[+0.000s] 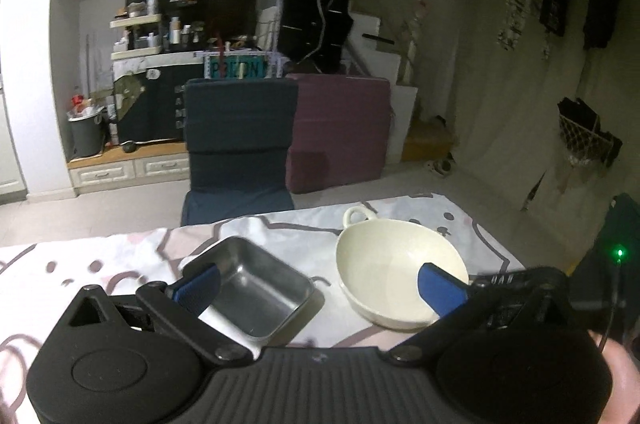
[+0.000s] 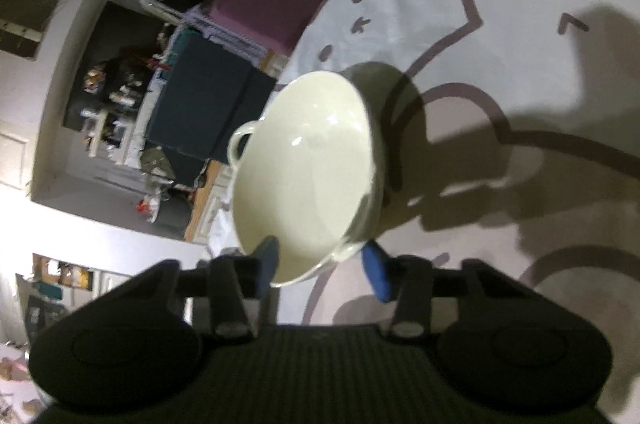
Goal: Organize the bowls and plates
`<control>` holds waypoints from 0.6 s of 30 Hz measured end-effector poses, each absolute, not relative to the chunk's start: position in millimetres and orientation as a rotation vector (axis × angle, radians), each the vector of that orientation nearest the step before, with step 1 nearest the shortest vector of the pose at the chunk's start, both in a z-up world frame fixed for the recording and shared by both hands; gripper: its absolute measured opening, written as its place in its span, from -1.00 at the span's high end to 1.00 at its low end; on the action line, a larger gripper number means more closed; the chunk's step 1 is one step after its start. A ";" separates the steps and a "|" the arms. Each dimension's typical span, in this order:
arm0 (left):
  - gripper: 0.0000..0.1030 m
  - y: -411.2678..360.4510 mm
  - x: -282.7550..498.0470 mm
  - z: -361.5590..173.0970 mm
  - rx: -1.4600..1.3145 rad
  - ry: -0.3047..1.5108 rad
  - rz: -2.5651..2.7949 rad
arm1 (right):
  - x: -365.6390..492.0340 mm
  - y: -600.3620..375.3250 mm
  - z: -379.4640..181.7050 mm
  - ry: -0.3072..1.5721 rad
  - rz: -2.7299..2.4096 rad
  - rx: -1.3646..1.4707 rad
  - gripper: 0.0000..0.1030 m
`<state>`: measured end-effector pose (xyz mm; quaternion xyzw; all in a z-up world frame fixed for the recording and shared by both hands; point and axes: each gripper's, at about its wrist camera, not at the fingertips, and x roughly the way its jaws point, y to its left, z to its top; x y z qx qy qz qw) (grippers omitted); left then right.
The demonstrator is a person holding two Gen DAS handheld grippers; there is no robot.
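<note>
the left gripper [image 1: 318, 282] has its jaws spread wide and grips nothing. its left blue pad [image 1: 196, 286] overlaps the near left rim of a square steel tray [image 1: 256, 298], but whether pad and rim touch cannot be told. its right blue pad [image 1: 440, 288] lies in front of the near right rim of a cream bowl [image 1: 394, 268]. tray and bowl sit just ahead of this gripper, side by side and apart, on a worktop covered by a white cloth with purple line drawings [image 1: 120, 256]. the bowl's loop handle points away from the gripper.

the right gripper [image 2: 324, 268] is partly closed, with the near rim of the cream bowl [image 2: 308, 176] between its pads. the view is blurred, so firm pad contact cannot be confirmed. the bowl extends ahead of this gripper, with the patterned cloth [image 2: 520, 64] beyond it.
</note>
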<state>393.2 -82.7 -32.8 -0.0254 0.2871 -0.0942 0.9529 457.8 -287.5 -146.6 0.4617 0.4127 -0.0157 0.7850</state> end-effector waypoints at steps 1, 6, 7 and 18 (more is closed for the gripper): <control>-1.00 -84.1 397.3 -33.8 -0.048 0.585 -0.200 | 457.3 -287.0 -149.6 0.893 -0.055 0.992 0.31; -1.00 -100.6 420.3 -44.1 -0.038 0.602 -0.251 | 456.3 -296.0 -165.7 0.887 -0.097 1.024 0.68; -1.00 -102.9 424.7 -46.3 -0.043 0.608 -0.258 | 455.3 -297.7 -164.6 0.881 -0.103 1.017 0.69; -0.55 -119.3 469.4 -71.6 -0.109 0.699 -0.338 | 450.7 -364.5 -159.6 0.807 -0.184 0.980 0.84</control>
